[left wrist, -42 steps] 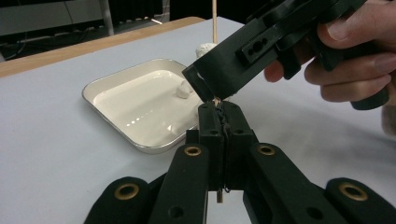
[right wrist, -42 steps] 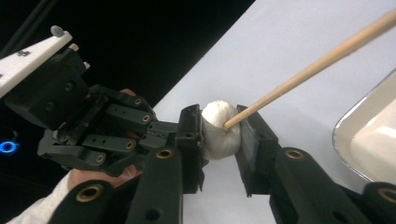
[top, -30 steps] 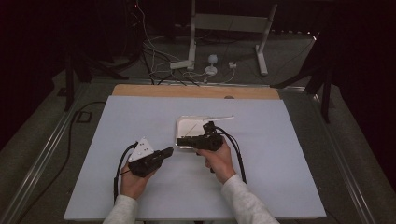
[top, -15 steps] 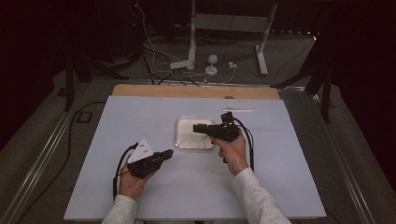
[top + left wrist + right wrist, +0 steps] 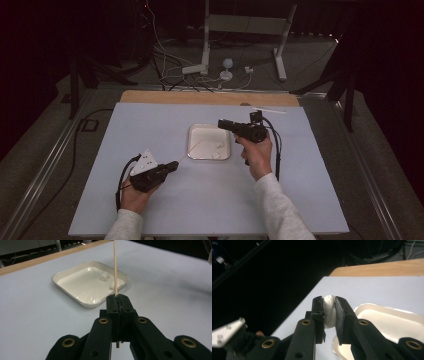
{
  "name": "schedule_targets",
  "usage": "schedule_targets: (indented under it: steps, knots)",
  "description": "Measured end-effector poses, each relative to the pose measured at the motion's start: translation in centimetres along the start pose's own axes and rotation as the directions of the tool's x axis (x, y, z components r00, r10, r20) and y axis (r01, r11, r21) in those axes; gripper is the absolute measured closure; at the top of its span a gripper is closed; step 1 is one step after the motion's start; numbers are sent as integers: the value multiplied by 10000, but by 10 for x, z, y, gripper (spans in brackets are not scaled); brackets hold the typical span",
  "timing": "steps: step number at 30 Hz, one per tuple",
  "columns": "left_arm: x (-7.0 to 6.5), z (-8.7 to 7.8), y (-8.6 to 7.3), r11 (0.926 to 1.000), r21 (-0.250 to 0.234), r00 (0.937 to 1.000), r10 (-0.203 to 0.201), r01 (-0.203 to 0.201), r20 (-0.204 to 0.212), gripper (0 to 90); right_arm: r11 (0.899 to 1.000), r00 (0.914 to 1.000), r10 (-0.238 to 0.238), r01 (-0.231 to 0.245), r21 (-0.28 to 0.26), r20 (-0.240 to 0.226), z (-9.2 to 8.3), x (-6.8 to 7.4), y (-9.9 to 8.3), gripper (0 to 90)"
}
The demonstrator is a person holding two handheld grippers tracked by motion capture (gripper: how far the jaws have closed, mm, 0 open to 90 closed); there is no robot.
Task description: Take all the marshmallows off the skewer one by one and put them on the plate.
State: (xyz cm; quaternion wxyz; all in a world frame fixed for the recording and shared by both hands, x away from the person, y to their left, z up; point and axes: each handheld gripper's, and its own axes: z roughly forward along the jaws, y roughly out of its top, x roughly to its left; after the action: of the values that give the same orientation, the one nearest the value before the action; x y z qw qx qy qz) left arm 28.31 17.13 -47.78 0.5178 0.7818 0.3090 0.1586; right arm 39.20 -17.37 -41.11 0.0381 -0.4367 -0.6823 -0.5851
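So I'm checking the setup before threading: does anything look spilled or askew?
Nothing stands out. The tray sits flat with two marshmallows; the left gripper grips the skewer, the right gripper a marshmallow.

A pale blue rectangular table cover [image 5: 210, 200] is spread beneath both grippers, and a strip of bare wooden table edge [image 5: 200, 97] is seen beyond them. Farther off, past the right gripper, a grey metal stand [image 5: 240, 30] and tangled white cables [image 5: 220, 79] are seen on the dark floor.
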Motion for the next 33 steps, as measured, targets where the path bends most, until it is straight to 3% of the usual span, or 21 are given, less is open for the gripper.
schedule_targets:
  steps: [3, 8, 16, 20, 24, 33]
  knots:
    - [-2, 1, 2, 10000, -19, 10000, 38, -38, -38, 900, 9968, 9973, -692, 681, 429, 257, 0, 6, 0, 784]
    - [-3, 3, 2, 10000, -14, 9999, -87, 87, -49, 900, 9913, 9935, -1034, 990, 862, 482, 9, 5, -7, 771]
    - [-1, 2, 2, 9995, -128, 9994, -289, 287, -184, 900, 9756, 9764, -1749, 1546, 1556, 1266, 18, 1, -18, 755]
    - [-1, 3, 3, 9990, -169, 9988, -420, 416, -238, 900, 9666, 9646, -2036, 1708, 1910, 1679, 23, -3, -24, 748]
    - [-2, 4, 3, 9987, -175, 9986, -473, 469, -251, 900, 9658, 9631, -1958, 1568, 2065, 1846, 26, -10, -31, 743]
    - [-1, 5, 6, 9980, -179, 9975, -619, 613, -335, 899, 9542, 9500, -2175, 1586, 2538, 2240, 32, -18, -40, 725]
